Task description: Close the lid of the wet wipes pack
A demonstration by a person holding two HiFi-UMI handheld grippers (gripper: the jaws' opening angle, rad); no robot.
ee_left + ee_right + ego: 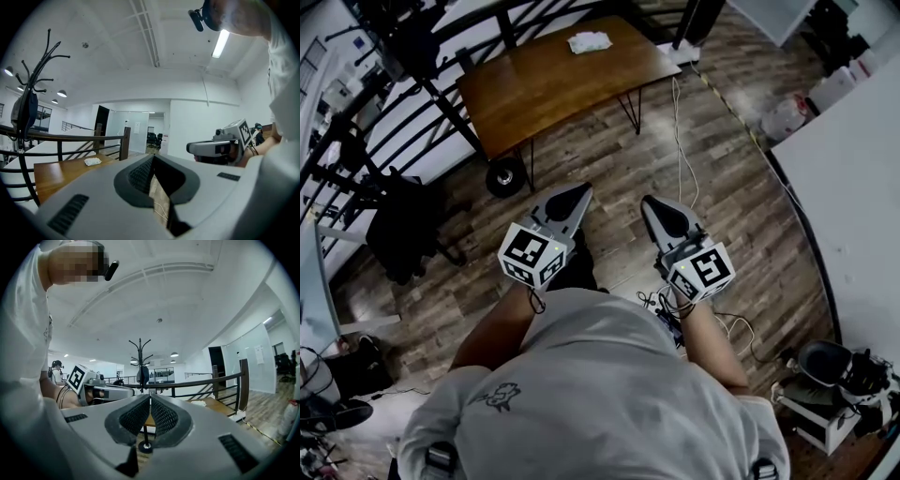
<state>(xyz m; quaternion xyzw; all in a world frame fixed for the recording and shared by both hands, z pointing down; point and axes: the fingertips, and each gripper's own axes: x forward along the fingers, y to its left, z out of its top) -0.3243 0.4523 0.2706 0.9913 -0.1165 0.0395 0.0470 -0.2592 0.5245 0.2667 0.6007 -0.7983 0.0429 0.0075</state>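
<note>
Left gripper point(579, 192), right gripper point(651, 202): jaws pressed together, empty. I must first reach the wet wipes pack point(589, 41), desk's point(534, 98) far edge.

You stand over a plank floor point(741, 178). In the head view a brown table point(534, 89) sits upper centre, a black railing point(403, 112) upper left, a white surface point(853, 187) at right. In the left gripper view a coat stand point(33, 89) rises at left, and a strip light point(220, 43) glows upper right.

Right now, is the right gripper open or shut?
Shut. In the right gripper view, the right gripper has its jaws meeting at the tips, with nothing held between them.
</note>
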